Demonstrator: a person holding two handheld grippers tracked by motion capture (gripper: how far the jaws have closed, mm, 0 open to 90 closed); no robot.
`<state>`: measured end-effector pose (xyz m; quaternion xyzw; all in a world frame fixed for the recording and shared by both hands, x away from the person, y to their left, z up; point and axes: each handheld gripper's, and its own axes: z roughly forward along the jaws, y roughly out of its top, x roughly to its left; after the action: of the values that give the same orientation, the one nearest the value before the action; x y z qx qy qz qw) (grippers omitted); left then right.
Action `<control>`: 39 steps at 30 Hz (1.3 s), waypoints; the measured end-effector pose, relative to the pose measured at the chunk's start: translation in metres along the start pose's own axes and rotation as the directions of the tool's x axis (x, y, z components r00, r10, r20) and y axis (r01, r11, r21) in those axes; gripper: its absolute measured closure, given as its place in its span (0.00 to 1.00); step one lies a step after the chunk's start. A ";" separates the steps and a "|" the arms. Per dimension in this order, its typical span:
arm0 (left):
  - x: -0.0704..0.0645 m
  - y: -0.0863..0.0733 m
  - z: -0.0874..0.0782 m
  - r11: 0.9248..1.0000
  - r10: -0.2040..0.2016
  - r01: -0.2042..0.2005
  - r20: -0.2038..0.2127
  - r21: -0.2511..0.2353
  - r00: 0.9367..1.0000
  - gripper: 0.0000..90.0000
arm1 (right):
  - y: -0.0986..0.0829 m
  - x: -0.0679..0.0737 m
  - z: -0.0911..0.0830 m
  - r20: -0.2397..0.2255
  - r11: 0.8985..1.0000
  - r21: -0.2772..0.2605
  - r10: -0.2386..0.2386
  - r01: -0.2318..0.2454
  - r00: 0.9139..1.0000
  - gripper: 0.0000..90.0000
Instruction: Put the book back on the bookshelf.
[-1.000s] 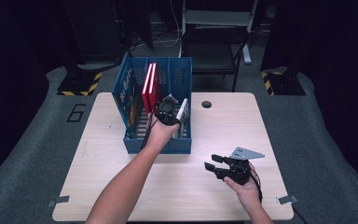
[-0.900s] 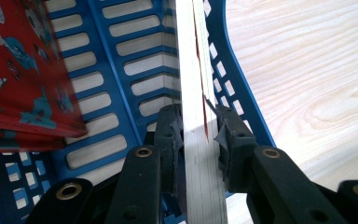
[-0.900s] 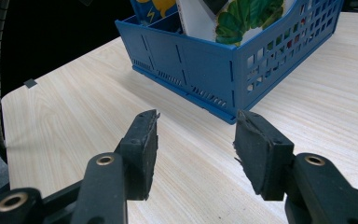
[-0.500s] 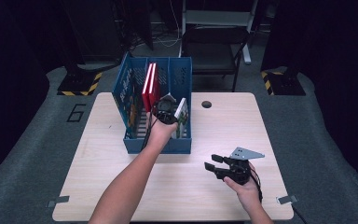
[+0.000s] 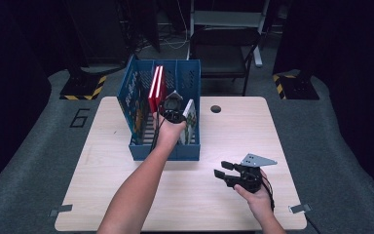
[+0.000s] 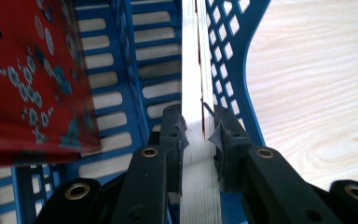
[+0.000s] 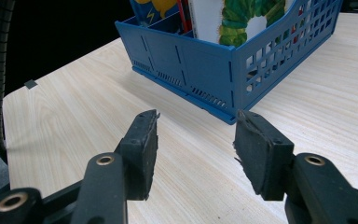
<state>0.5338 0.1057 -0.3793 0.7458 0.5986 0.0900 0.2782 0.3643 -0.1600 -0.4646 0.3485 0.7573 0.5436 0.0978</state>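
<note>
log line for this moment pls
left hand-held gripper: shut on white book in blue rack | right hand-held gripper: open, above table

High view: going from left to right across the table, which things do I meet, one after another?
Blue picture book at the left wall of the blue plastic file rack → two red books standing upright → left hand-held gripper → white thin book → dark round hole in the tabletop → right hand-held gripper.

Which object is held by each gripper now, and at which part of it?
The left gripper clamps the thin white book by its upper edge, inside the blue file rack. The right gripper is open over the table and holds nothing.
</note>
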 end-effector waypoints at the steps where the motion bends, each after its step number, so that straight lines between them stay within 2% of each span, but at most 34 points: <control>1: 0.001 0.001 0.000 1.000 -0.009 0.009 0.005 -0.010 1.000 0.85 | 0.000 0.000 0.000 0.000 1.000 -0.001 0.000 0.000 1.000 0.54; 5: 0.002 0.007 0.003 1.000 -0.013 0.013 -0.001 -0.013 1.000 0.85 | 0.000 -0.001 -0.001 -0.001 1.000 -0.001 -0.003 0.003 1.000 0.54; 6: 0.002 0.008 0.003 0.999 -0.022 0.022 0.004 -0.026 1.000 0.85 | 0.000 -0.001 -0.001 -0.001 1.000 0.002 -0.003 0.003 1.000 0.54; 12: 0.003 0.015 0.006 0.999 -0.042 0.043 0.013 -0.028 0.999 0.85 | 0.000 -0.001 0.000 -0.007 1.000 -0.001 -0.004 0.004 1.000 0.54; 19: -0.001 0.018 0.010 0.998 -0.042 0.042 0.000 -0.041 0.999 0.85 | -0.001 -0.001 0.001 -0.006 1.000 0.002 -0.011 0.011 1.000 0.54; 24: -0.007 0.020 0.012 0.999 -0.028 0.027 -0.018 -0.038 0.999 0.84 | -0.001 -0.002 0.002 -0.006 1.000 0.006 -0.009 0.009 1.000 0.54; 26: -0.008 0.021 0.012 0.999 -0.027 0.027 -0.013 -0.039 1.000 0.84 | -0.001 -0.002 0.001 -0.005 1.000 0.002 -0.006 0.006 1.000 0.54; 27: -0.009 0.020 0.013 0.998 -0.044 0.044 -0.002 -0.044 0.999 0.84 | -0.001 -0.002 0.001 -0.005 1.000 0.002 -0.006 0.006 1.000 0.54; 30: -0.011 0.021 0.014 0.998 -0.042 0.042 0.001 -0.044 0.999 0.83 | -0.001 -0.002 0.002 -0.008 1.000 0.003 -0.005 0.005 1.000 0.54; 35: -0.015 0.020 0.017 0.998 -0.042 0.043 0.029 -0.045 0.999 0.81 | -0.001 -0.002 0.001 -0.006 1.000 0.002 -0.009 0.009 1.000 0.54; 38: -0.015 0.020 0.018 0.998 -0.036 0.037 0.028 -0.043 0.999 0.81 | -0.001 -0.002 0.001 -0.004 1.000 0.002 -0.009 0.009 1.000 0.54; 39: -0.016 0.019 0.019 0.998 -0.045 0.047 0.039 -0.044 0.998 0.81 | -0.001 -0.002 0.001 -0.004 1.000 0.003 -0.003 0.003 1.000 0.54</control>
<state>0.5549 0.0828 -0.3817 0.7270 0.6080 0.0827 0.3083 0.3658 -0.1606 -0.4661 0.3465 0.7587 0.5431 0.0965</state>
